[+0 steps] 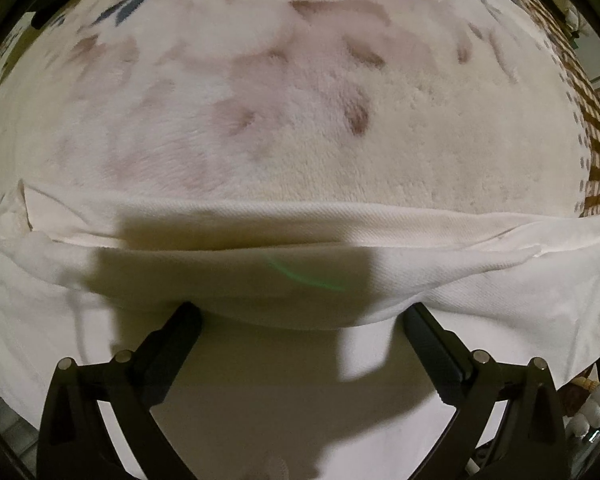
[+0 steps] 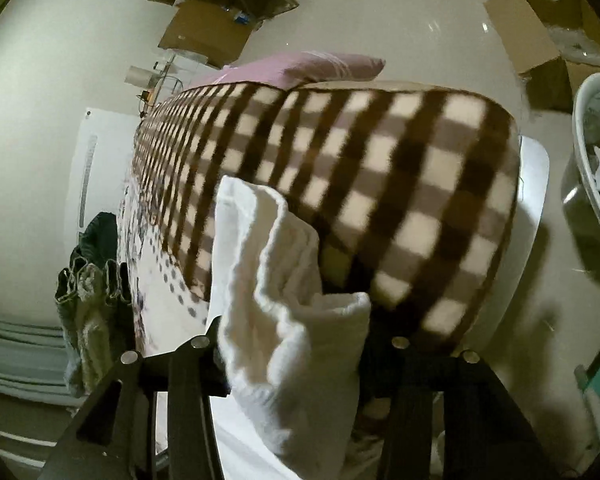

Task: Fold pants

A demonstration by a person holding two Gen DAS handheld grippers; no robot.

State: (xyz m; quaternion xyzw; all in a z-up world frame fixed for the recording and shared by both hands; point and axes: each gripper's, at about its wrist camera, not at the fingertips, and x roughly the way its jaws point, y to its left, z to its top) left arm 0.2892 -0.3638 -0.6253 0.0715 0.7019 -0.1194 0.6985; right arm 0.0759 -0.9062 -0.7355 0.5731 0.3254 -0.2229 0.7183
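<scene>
The white pants point(image 1: 300, 240) lie in a long folded band across a plush cream blanket point(image 1: 300, 120) with faded flower prints. My left gripper point(image 1: 302, 316) points straight down over the band's near edge. Its jaws stand wide open, one black finger point(image 1: 180, 332) on each side and no cloth pinched between them. In the right wrist view a bunched end of the white pants point(image 2: 284, 300) rises between the fingers of my right gripper point(image 2: 296, 344), which is shut on it near the bed's corner.
A brown-and-cream checked blanket point(image 2: 380, 180) covers the bed's end, with a pink pillow point(image 2: 308, 66) beyond it. Cardboard boxes point(image 2: 208, 32) lie on the floor. A white basin point(image 2: 596, 152) stands at the right. Dark clothes point(image 2: 96, 280) hang at the left.
</scene>
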